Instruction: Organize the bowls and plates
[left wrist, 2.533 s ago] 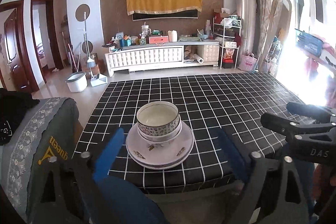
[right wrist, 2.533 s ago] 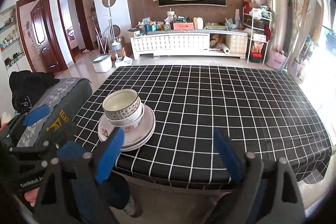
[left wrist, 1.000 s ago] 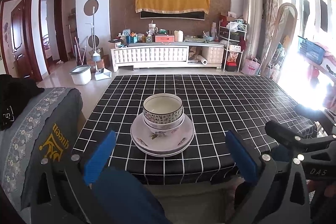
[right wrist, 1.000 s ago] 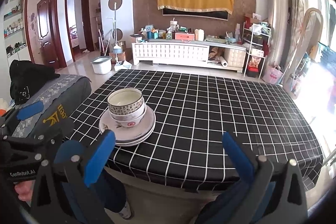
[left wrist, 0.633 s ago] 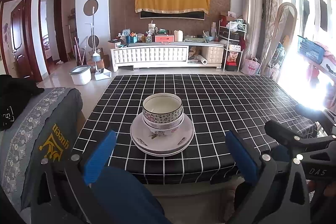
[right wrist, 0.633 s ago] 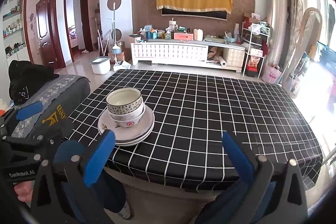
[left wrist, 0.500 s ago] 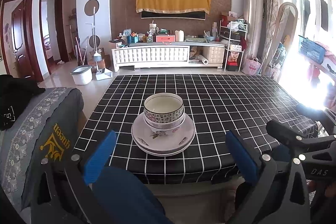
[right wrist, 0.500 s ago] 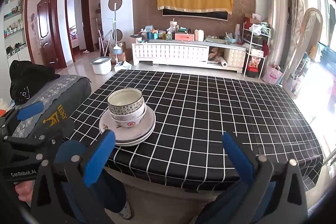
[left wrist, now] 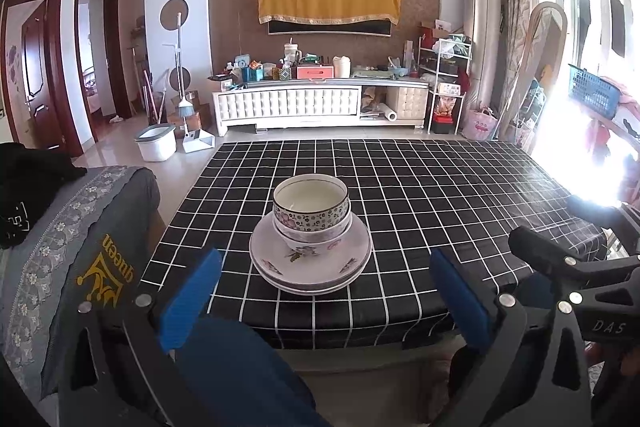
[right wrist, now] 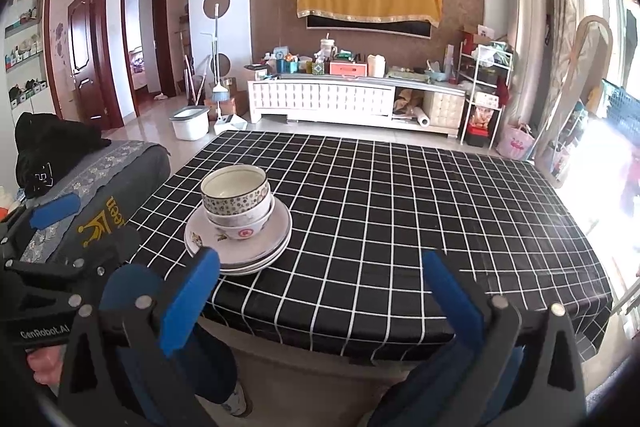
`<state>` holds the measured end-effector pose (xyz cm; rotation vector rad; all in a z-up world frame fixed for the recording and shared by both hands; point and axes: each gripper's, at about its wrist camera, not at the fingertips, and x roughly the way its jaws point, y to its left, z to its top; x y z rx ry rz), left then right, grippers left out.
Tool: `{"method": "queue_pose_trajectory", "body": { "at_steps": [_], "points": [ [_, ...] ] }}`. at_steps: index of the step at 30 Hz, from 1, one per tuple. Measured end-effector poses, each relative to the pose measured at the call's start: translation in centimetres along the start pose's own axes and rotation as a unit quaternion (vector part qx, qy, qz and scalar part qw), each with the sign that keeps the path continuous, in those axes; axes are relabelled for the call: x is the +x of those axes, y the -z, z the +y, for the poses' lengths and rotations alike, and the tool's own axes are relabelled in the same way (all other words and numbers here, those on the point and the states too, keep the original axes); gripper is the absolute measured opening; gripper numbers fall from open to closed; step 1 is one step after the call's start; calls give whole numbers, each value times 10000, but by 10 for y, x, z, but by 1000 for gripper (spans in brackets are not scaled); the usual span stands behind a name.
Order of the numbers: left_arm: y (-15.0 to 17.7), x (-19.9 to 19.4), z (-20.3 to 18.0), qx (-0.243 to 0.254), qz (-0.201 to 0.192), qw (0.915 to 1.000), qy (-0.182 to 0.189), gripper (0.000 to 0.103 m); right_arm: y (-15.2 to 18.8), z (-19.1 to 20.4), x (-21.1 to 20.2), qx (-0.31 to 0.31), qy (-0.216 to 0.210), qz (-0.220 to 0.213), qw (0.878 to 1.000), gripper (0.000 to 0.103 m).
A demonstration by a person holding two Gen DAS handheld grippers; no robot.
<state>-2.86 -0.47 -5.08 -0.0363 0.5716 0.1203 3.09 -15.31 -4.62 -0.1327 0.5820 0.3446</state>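
Note:
Two nested bowls (left wrist: 311, 211) sit on stacked floral plates (left wrist: 312, 265) on the black checked tablecloth (left wrist: 440, 195), near its front left. The same bowls (right wrist: 236, 197) and plates (right wrist: 256, 247) show in the right wrist view. My left gripper (left wrist: 324, 291) is open and empty, held back off the table's front edge, facing the stack. My right gripper (right wrist: 320, 291) is open and empty, also off the front edge, with the stack ahead to its left.
A chair with a grey cover (left wrist: 72, 259) stands left of the table. A white TV cabinet (left wrist: 320, 103) with clutter lines the far wall. A bucket (left wrist: 156, 143) stands on the floor. A mirror (left wrist: 540, 67) and a rack stand at the right.
Over 2.5 s both grippers drew back and rose a little from the table. In the last second almost nothing has moved. Both stay open.

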Motion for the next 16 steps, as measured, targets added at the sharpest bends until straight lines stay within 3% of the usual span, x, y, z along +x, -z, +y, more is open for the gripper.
{"method": "queue_pose_trajectory", "body": {
  "at_steps": [16],
  "points": [
    [3,4,2,-59,101,9999,-36,103,3,-2,1,-40,25,22,10000,103]
  ]
}}
